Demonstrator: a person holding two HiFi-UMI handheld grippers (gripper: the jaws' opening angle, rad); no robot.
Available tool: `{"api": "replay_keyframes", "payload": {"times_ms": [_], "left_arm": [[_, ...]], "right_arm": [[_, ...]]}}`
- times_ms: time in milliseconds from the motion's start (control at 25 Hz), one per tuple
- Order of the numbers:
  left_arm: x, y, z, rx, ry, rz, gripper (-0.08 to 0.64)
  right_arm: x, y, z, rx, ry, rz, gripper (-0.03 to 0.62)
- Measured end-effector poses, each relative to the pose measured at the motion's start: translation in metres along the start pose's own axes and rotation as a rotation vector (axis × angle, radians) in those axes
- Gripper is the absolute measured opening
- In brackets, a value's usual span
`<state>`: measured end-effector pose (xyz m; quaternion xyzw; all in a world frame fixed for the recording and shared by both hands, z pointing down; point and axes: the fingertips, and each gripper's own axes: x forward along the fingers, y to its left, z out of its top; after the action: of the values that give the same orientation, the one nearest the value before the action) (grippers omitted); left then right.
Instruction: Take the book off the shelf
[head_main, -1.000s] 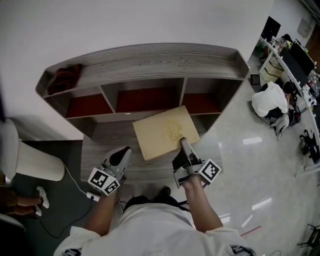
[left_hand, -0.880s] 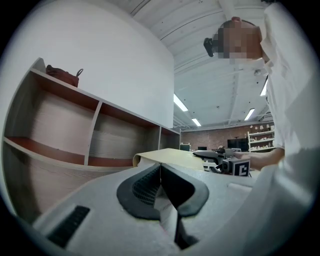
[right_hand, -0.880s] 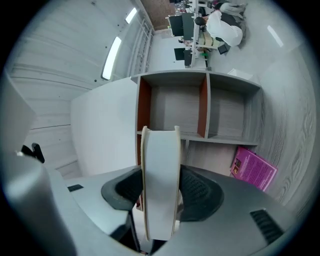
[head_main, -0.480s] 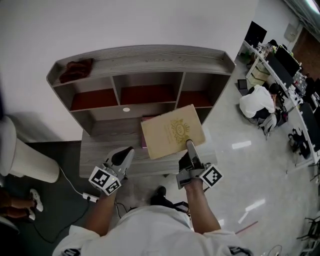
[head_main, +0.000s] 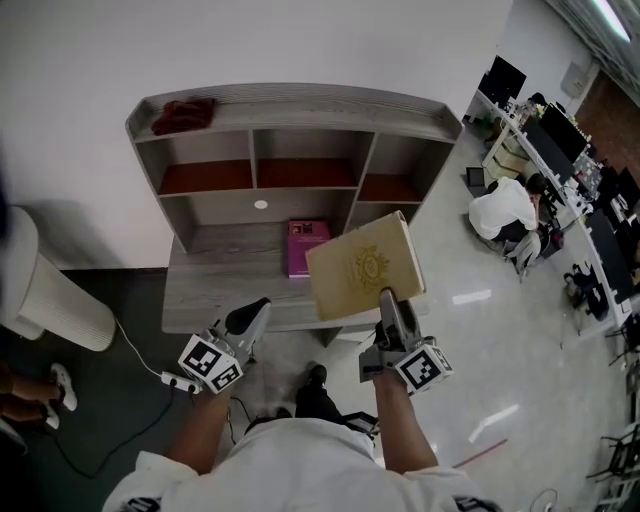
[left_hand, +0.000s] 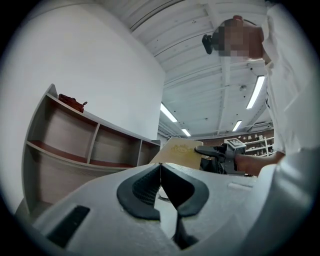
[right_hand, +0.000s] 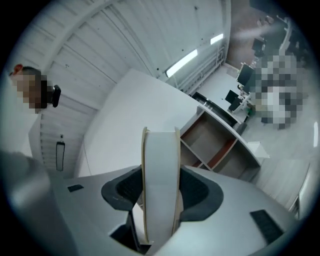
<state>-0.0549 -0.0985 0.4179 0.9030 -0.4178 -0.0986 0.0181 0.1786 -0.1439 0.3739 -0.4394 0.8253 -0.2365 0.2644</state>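
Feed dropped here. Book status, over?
Right gripper shut on tan book, off the shelf. Left gripper shut, empty. Pink book lies on ledge, nothing blocking.

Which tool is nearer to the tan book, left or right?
Right. The right tool is clamped on the tan book at its near edge; the left tool, shut and empty, hangs off to the book's left without touching it.
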Motion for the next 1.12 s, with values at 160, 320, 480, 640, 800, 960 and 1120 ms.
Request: {"api": "replay_keyframes", "payload": {"times_ms": [160,320,480,640,800,960,1120], "left_arm": [[-0.018,-0.011,0.002,-0.004,-0.012,0.004,0.017],[-0.026,-0.021,-0.001,-0.015,-0.014,0.006,0.017],[-0.031,-0.035,-0.005,-0.024,-0.01,0.008,0.017],[-0.034,-0.045,-0.005,-0.017,-0.004,0.02,0.017],[-0.037,-0.063,-0.005,0.0,0.009,0.04,0.017],[-0.041,-0.084,-0.005,0.022,0.033,0.083,0.017],[-0.047,-0.104,-0.016,0.051,0.073,0.138,0.017]], "right_arm": [[-0.022,0.016,-0.001,-0.135,0.02,-0.012,0.215],[-0.036,0.029,-0.002,-0.267,0.042,-0.014,0.215],[-0.051,0.038,-0.002,-0.406,0.053,-0.015,0.215],[-0.063,0.043,-0.002,-0.522,0.08,-0.004,0.215],[-0.081,0.044,0.0,-0.644,0.11,0.002,0.215],[-0.103,0.04,0.002,-0.692,0.145,0.012,0.215],[-0.129,0.033,0.0,-0.69,0.181,0.022,0.215]]}}
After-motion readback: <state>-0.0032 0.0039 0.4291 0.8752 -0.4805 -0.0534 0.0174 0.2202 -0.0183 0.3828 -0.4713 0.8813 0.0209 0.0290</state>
